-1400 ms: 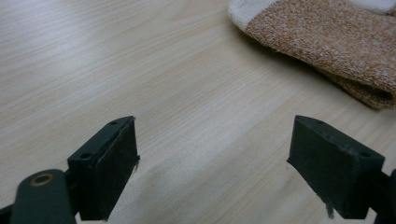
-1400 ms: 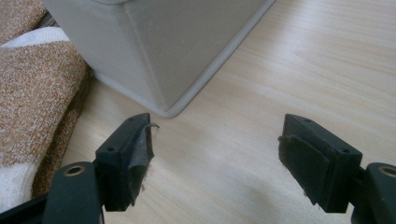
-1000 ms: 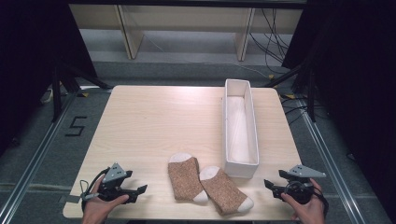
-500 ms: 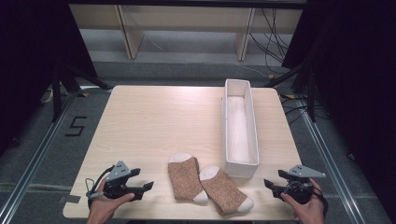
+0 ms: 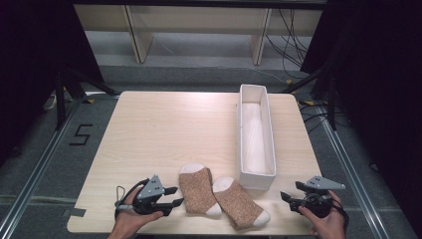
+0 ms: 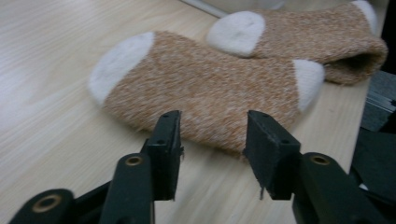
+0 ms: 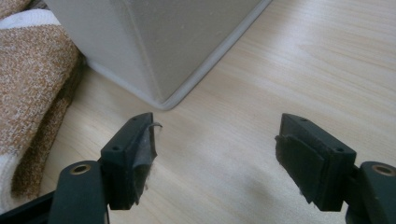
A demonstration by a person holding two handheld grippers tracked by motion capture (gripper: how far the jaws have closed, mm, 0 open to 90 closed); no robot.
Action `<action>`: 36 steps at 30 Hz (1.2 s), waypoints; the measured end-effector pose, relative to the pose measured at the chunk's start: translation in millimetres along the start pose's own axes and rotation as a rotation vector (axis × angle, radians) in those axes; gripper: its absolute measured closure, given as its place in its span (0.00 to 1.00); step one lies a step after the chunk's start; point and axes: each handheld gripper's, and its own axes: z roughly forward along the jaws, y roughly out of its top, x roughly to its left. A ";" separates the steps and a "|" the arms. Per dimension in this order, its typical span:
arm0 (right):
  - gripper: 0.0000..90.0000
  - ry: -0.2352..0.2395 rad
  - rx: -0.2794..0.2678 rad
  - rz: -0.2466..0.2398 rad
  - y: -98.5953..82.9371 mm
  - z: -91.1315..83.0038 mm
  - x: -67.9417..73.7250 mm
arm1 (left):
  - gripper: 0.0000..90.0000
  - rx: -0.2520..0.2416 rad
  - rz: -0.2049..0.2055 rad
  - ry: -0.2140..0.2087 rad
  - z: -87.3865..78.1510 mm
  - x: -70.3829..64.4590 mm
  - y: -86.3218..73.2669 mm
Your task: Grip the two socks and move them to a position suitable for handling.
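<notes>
Holding my left gripper (image 5: 175,195) with jaws apart just beside the left sock (image 5: 198,188); my right gripper (image 5: 287,194) jaws also apart near the white box (image 5: 256,180).

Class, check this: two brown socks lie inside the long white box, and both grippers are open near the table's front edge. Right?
Not quite. The two brown socks lie on the table beside the long white box, not inside it, as the high view shows. The rest holds.

table (image 5: 149,129): light wood | on it: two brown socks (image 5: 199,189) side by side; long white tray (image 5: 271,149)
</notes>
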 end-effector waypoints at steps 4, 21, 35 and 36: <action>0.32 0.019 0.001 0.004 -0.6 1.4 -1.3 | 0.78 0.030 0.036 -0.009 12.3 -3.1 7.5; 0.32 0.004 0.004 0.029 -1.5 1.2 1.2 | 0.99 0.144 0.104 -0.009 48.6 2.9 19.9; 0.32 0.001 0.007 0.002 -1.4 2.0 -0.1 | 0.99 0.193 0.057 0.146 35.2 51.4 18.8; 0.32 0.001 0.005 0.001 -1.3 2.0 -0.2 | 0.99 0.193 0.057 0.146 35.2 51.4 18.8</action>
